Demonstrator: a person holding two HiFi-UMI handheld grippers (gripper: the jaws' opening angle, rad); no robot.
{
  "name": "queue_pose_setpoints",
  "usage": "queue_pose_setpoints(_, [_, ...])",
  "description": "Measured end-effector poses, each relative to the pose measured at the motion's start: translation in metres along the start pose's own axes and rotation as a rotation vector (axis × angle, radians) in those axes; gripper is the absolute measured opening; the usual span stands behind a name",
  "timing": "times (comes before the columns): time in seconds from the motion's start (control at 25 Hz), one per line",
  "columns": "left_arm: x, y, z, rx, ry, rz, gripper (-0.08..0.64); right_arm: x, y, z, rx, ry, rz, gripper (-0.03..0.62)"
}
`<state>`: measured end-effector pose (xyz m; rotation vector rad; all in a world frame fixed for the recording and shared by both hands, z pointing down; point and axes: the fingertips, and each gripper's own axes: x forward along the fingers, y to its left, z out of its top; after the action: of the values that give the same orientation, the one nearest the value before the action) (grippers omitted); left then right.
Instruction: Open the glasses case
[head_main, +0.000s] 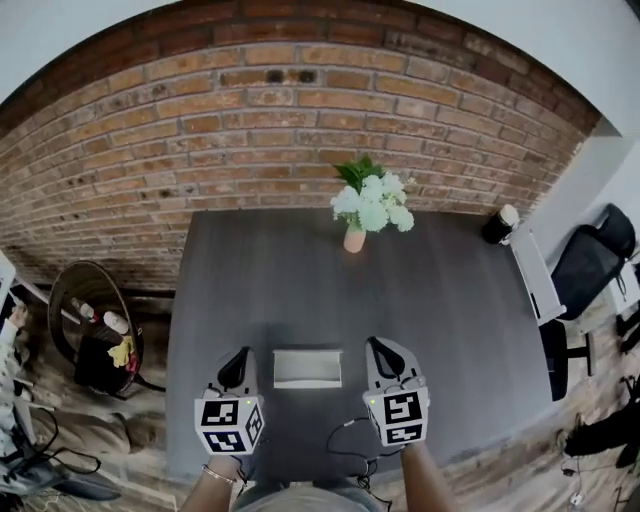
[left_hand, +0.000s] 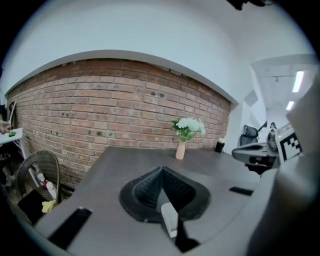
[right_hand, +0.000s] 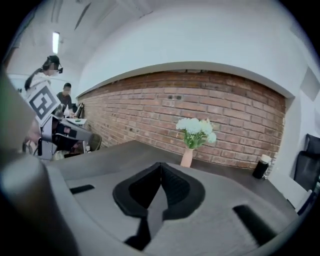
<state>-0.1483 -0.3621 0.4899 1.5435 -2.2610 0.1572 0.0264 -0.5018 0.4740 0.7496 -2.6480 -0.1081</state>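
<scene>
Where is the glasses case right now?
In the head view, the glasses case lies near the front edge of the dark table, between the left gripper and the right gripper.

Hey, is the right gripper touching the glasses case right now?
Apart. The head view shows a strip of table between the glasses case and the right gripper. The right gripper view shows its jaws shut with nothing between them.

Left tool (left_hand: 161, 170): jaws together, nothing between them. Beyond: dark surface (left_hand: 135, 160), vase of white flowers (left_hand: 180, 149), brick wall (left_hand: 100, 105). Wire basket (left_hand: 37, 172) at far left.
</scene>
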Motion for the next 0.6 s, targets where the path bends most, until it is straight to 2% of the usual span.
queue_pose_setpoints(0.16, [-0.012,0.005,0.041,0.021,-0.086,-0.010,-0.005,-0.033,-0.021,0.020,0.077,-0.060,-0.091,0.005])
queue_pose_setpoints(0.32, [-0.024,0.008,0.070,0.020,-0.154,-0.018,-0.005,-0.062,-0.038,0.022,0.154,-0.080,-0.158,0.005])
queue_pose_setpoints(0.6, [-0.033,0.009,0.071,-0.006,-0.165,-0.030,-0.005,-0.096,-0.051,0.007,0.278,-0.072,-0.230,0.003])
